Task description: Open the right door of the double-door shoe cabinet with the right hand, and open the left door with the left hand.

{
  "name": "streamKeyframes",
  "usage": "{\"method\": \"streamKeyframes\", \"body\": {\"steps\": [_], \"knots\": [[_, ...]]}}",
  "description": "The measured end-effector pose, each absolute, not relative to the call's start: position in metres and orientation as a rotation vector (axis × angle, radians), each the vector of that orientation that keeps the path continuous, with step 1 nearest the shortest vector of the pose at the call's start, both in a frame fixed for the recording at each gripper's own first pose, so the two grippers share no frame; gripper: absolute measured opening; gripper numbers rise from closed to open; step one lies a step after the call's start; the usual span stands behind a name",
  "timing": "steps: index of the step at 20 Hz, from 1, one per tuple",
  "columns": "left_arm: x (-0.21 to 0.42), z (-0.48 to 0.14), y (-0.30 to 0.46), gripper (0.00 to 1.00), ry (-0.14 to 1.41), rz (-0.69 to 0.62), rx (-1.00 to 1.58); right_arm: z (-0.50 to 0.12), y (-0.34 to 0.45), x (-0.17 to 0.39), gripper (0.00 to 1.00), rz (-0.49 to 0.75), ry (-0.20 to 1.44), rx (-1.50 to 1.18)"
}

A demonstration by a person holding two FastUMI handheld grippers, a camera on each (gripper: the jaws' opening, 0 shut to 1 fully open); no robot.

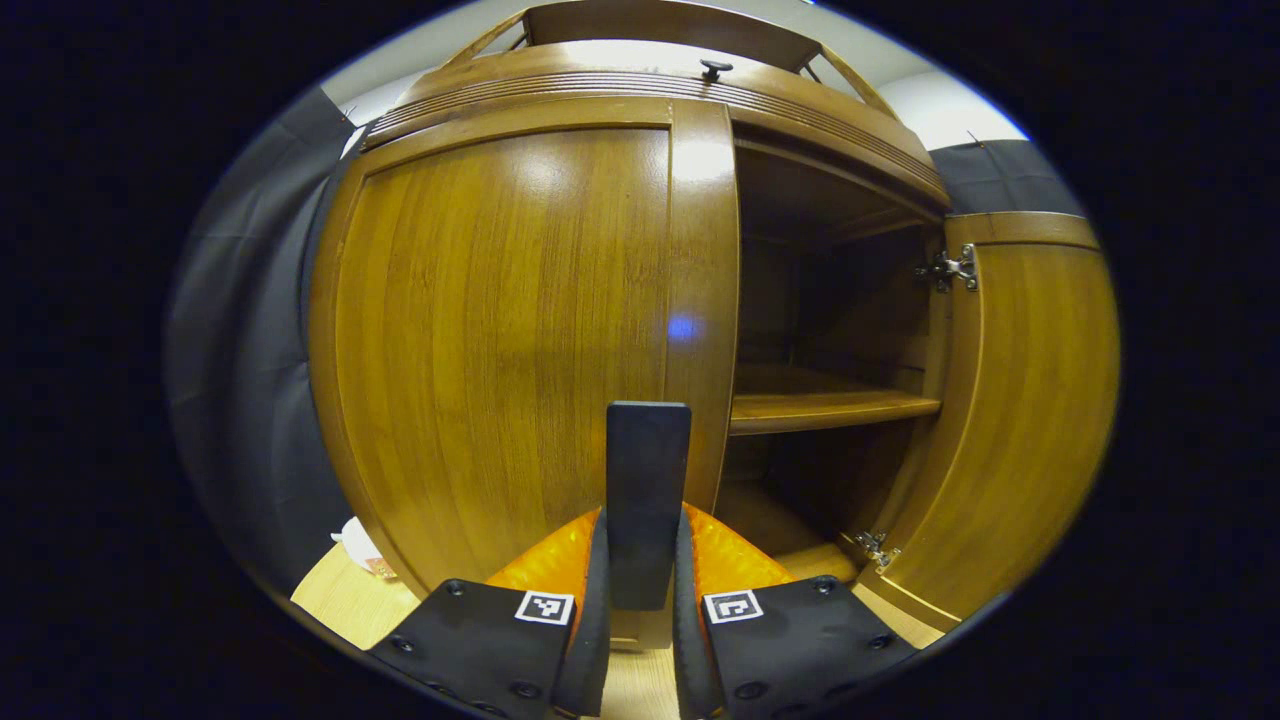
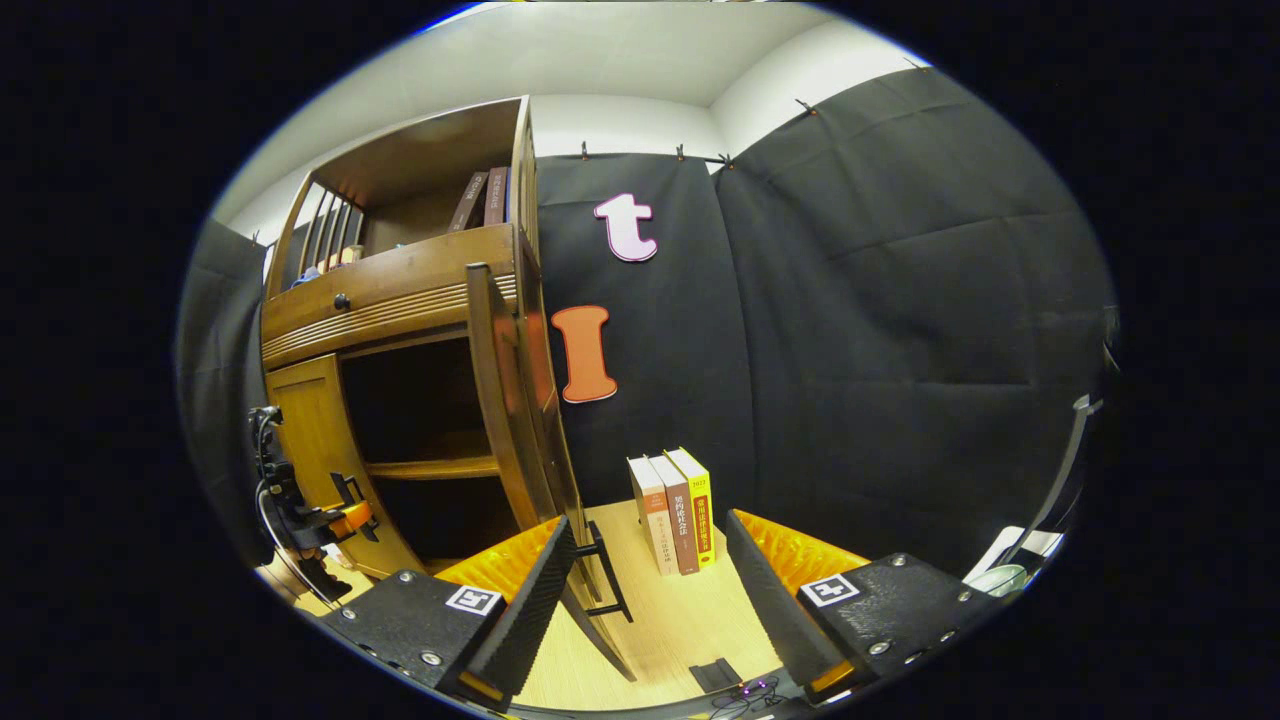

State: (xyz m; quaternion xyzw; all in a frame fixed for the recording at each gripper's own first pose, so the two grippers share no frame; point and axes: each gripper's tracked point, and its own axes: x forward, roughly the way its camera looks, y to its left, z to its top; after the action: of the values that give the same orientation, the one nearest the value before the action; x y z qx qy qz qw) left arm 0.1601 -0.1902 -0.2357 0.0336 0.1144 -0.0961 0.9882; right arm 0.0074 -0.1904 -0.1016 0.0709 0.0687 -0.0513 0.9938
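Note:
The wooden shoe cabinet [image 1: 640, 85] fills the left gripper view. Its left door [image 1: 500, 320] is closed, and the door's dark upright handle [image 1: 648, 470] stands between the fingers of my left gripper [image 1: 645, 525], which is shut on it. The right door [image 1: 1030, 400] is swung wide open, showing its inner face and hinges. In the right gripper view that door [image 2: 500, 400] appears edge-on with its handle [image 2: 603, 575] just right of the left finger. My right gripper [image 2: 650, 575] is open and holds nothing. The left gripper [image 2: 320, 520] shows at the left door.
Inside the open half a wooden shelf [image 1: 830, 405] crosses the dark interior. Three books [image 2: 675, 510] stand upright on the light wooden floor [image 2: 660, 630] by the black cloth wall. More books [image 2: 480, 200] lean on the cabinet's top shelf.

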Motion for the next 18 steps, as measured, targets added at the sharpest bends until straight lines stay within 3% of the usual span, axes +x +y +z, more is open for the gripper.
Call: {"method": "streamKeyframes", "body": {"steps": [4, 5, 7, 12, 13, 18], "knots": [[0.127, -0.229, -0.177, 0.34, 0.230, -0.205, 0.069, -0.095, -0.167, -0.001, 0.93, -0.100, 0.124, 0.110], [0.117, -0.227, -0.171, 0.34, 0.226, -0.208, 0.067, -0.094, -0.160, -0.001, 1.00, -0.098, 0.121, 0.105], [0.100, -0.222, -0.161, 0.34, 0.220, -0.207, 0.052, -0.090, -0.143, -0.004, 1.00, -0.089, 0.113, 0.104], [0.066, -0.214, -0.133, 0.32, 0.213, -0.225, 0.055, -0.082, -0.097, -0.015, 0.85, -0.043, 0.096, 0.114], [0.062, -0.213, -0.126, 0.33, 0.216, -0.231, 0.049, -0.083, -0.091, -0.015, 0.93, -0.036, 0.094, 0.112], [0.037, -0.206, -0.100, 0.33, 0.219, -0.225, 0.063, -0.086, -0.058, -0.011, 0.88, -0.003, 0.097, 0.112]]}}
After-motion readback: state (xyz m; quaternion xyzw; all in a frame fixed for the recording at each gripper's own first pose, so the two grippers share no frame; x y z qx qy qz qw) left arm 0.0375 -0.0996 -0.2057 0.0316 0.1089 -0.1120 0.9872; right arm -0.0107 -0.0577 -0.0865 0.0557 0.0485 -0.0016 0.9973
